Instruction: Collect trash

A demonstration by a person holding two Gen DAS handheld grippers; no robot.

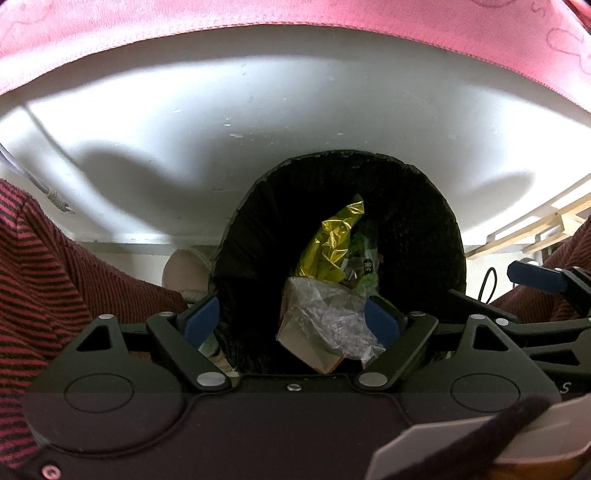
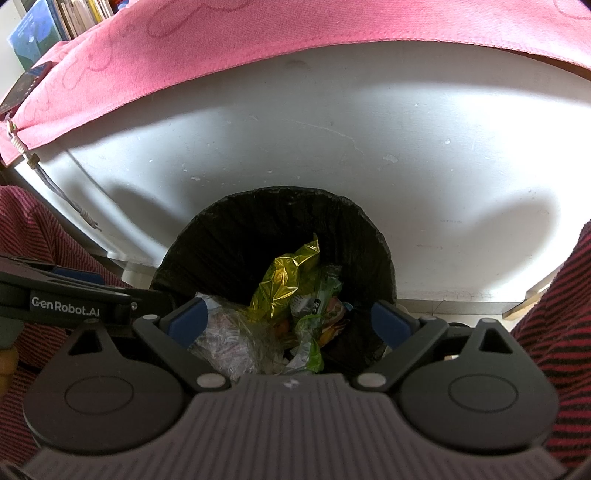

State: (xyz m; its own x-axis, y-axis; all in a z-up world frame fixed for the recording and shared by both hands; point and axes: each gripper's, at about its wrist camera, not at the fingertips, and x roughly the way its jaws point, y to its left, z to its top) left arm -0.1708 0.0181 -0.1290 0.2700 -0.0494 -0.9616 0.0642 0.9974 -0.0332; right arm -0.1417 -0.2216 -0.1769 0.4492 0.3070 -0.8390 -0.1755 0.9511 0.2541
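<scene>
A bin with a black liner (image 1: 417, 206) stands on the floor against a white panel. Inside lie a yellow foil wrapper (image 1: 328, 240), a crumpled clear plastic bag (image 1: 325, 317) over a cardboard piece, and green wrappers (image 2: 310, 343). My left gripper (image 1: 291, 319) hangs over the bin's mouth, open; its blue pads (image 1: 201, 319) stand wide apart and press on nothing. The right gripper (image 2: 289, 319) also hovers open over the bin (image 2: 229, 229), with the yellow wrapper (image 2: 280, 280) and clear bag (image 2: 225, 343) below it. Each gripper shows at the edge of the other's view.
A white panel (image 2: 332, 140) rises behind the bin, with a pink cloth (image 2: 221, 33) draped over its top. Red and black striped clothing (image 1: 44, 266) flanks both sides. A foot in a pale sock (image 1: 184, 273) rests left of the bin. A wooden frame (image 1: 535, 225) lies at the right.
</scene>
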